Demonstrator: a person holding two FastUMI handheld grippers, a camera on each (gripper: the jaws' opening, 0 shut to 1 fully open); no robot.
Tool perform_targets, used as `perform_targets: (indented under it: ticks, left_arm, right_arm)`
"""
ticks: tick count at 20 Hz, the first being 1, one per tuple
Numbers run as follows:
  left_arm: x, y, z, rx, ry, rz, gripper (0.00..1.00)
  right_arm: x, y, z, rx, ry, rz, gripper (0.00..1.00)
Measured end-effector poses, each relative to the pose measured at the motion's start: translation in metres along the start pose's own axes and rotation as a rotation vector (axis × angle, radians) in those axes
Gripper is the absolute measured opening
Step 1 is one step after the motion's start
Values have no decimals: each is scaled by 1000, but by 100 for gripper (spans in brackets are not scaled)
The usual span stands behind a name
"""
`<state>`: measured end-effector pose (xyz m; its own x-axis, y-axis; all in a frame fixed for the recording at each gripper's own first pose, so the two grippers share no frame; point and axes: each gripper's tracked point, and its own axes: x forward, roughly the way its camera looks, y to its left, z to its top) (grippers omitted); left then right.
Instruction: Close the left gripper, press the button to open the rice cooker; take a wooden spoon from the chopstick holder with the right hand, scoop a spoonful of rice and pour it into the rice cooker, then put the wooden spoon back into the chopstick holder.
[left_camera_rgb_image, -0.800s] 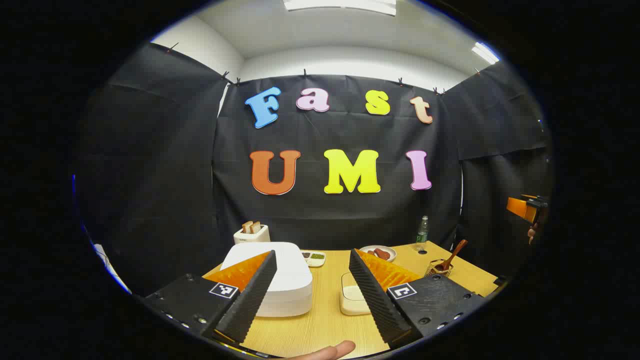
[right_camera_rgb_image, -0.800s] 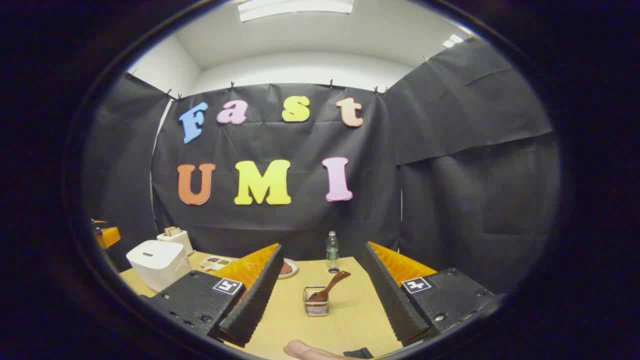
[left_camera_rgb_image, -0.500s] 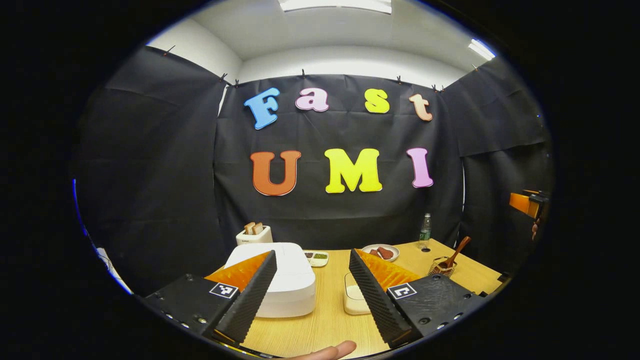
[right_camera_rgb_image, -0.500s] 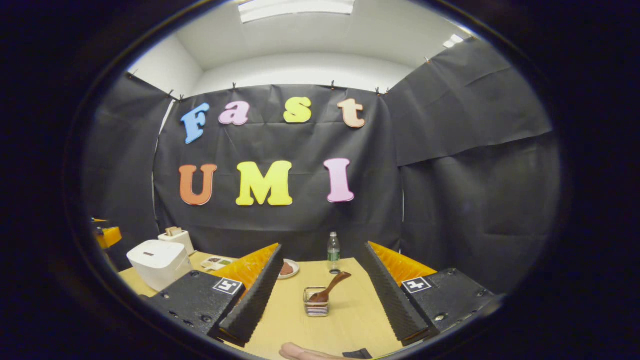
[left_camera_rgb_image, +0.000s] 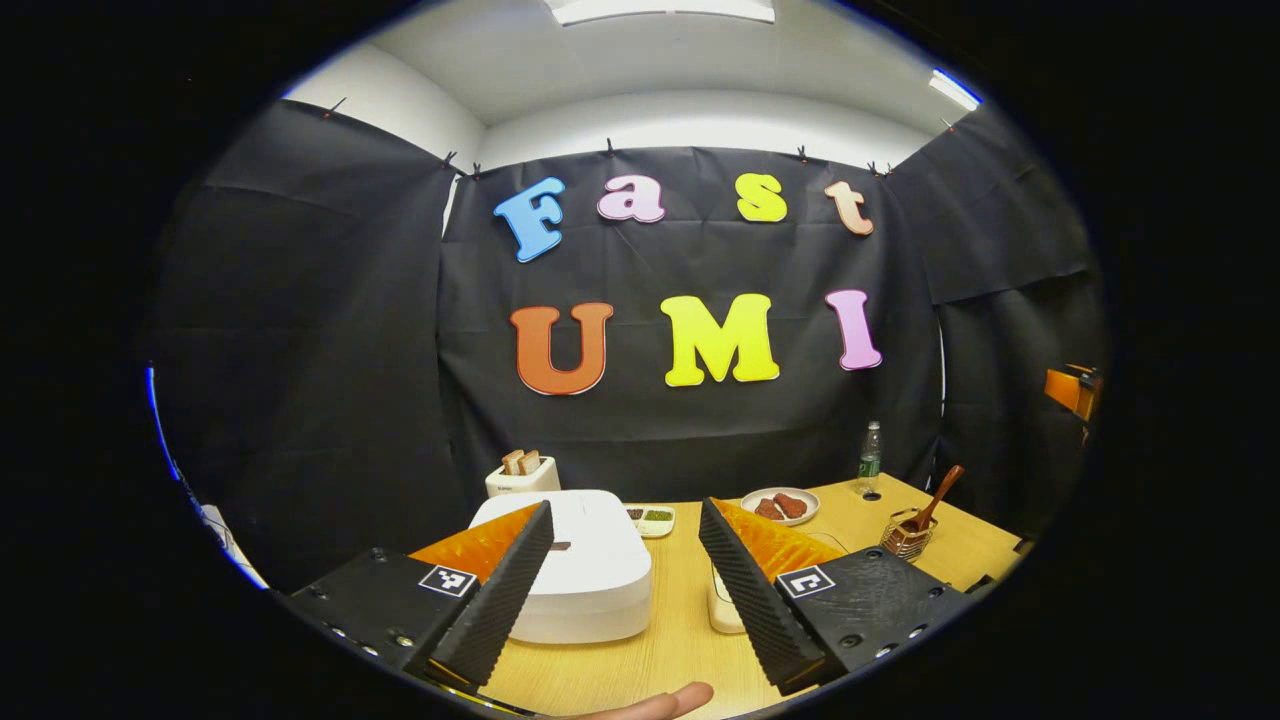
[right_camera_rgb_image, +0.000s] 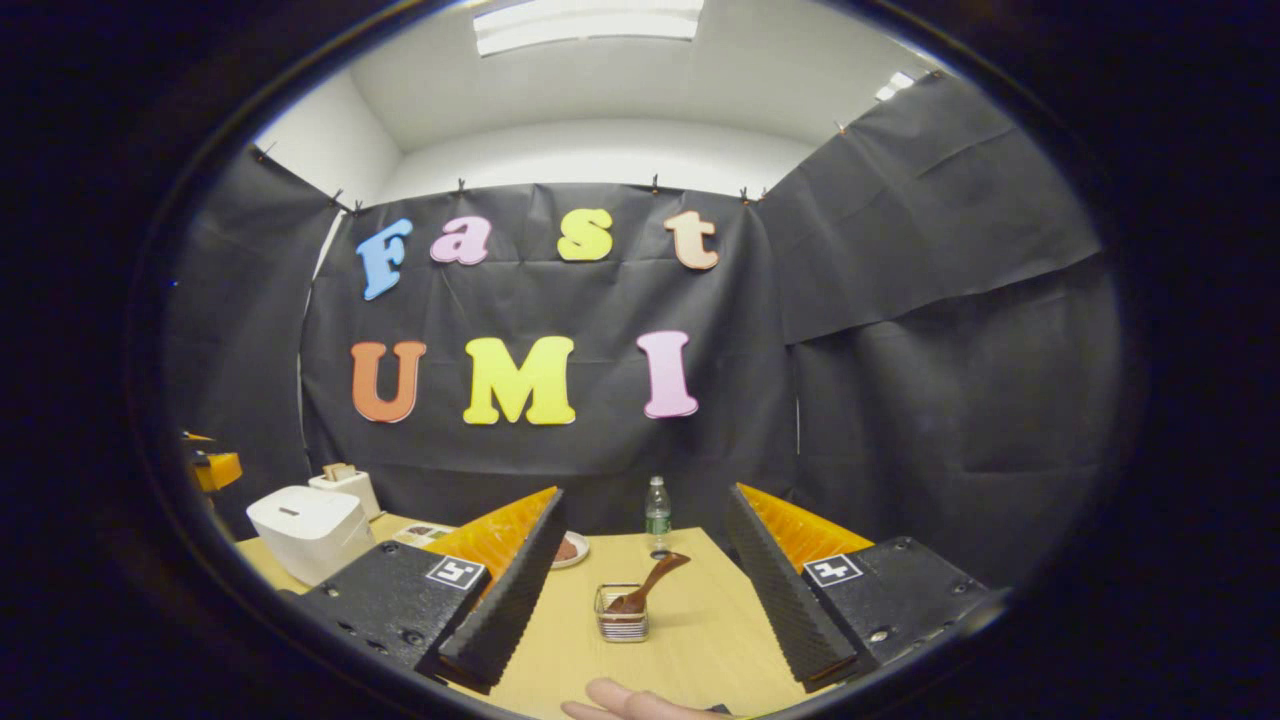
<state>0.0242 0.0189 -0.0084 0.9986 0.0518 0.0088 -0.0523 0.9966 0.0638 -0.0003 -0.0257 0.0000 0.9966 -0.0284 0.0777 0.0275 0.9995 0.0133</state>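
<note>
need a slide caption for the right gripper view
Open right gripper faces the wooden spoon in its chopstick holder, rice cooker closed at left.

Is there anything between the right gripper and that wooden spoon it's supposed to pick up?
Nothing visible. The spoon leans in its holder straight ahead between the open right gripper fingers, with bare table in front.

Toaster (left_camera_rgb_image: 521, 476) holding bread slices at table rear; plate of meat (left_camera_rgb_image: 781, 505), water bottle (left_camera_rgb_image: 869, 459), small divided dish (left_camera_rgb_image: 650, 517) nearby.
</note>
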Motion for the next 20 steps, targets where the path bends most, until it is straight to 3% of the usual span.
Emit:
perform_targets:
  ticks: [9, 11, 16, 18, 20]
  left_arm:
    - [55, 35, -23, -21, 60, 54, 96]
    - [75, 46, -35, -9, 92, 68, 88]
    - [113, 65, -71, -31, 198, 97, 87]
    - [123, 67, -89, -66, 259, 93, 73]
    - [130, 73, -102, -74, 300, 110, 66]
  right_arm:
    - [24, -23, -23, 4, 17, -40, 100]
    - [28, -23, -26, 13, 17, -42, 100]
    - [39, -23, -37, 6, 34, -37, 100]
    - [42, -22, -39, -5, 34, -37, 100]
    - [44, -18, -43, -36, 36, -21, 100]
